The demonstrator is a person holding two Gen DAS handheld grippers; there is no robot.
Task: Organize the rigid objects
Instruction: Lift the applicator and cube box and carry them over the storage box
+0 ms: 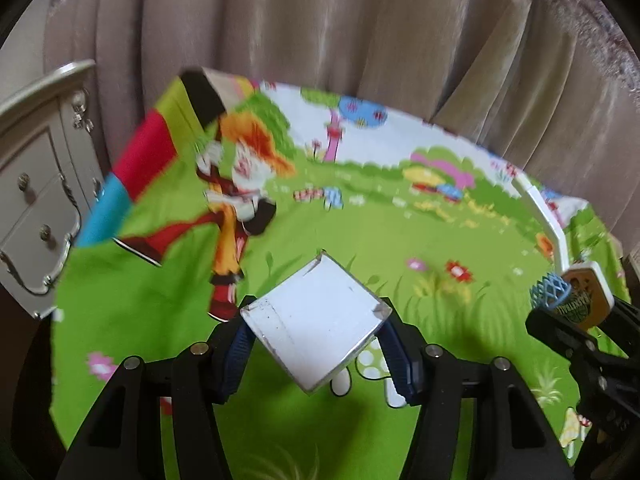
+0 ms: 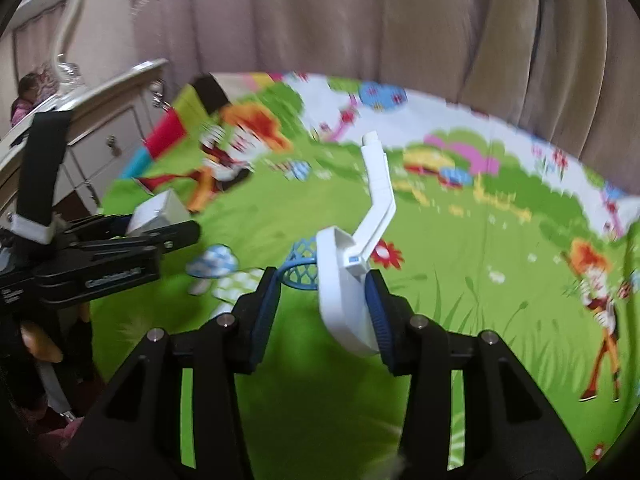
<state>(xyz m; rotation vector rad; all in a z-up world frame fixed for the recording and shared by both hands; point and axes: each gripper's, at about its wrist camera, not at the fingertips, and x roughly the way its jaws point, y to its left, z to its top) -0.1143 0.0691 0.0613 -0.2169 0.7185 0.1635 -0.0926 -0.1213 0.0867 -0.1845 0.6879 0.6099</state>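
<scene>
My left gripper (image 1: 316,332) is shut on a white square box (image 1: 316,320), held by two opposite corners above the green cartoon cloth (image 1: 360,232). It shows from the side in the right wrist view (image 2: 160,236), with the box (image 2: 158,212) between its fingers. My right gripper (image 2: 322,304) holds a toy basketball hoop: a white backboard (image 2: 346,292) against the right finger, a blue net ring (image 2: 300,264) and a white bent arm (image 2: 378,184) pointing away. The same hoop (image 1: 576,296) and right gripper (image 1: 560,320) show at the right edge of the left wrist view.
A colourful box (image 1: 160,160) with red, blue, green and black panels stands at the cloth's far left. A cream cabinet with drawers (image 1: 36,184) is left of the table. Beige curtains (image 1: 360,32) hang behind.
</scene>
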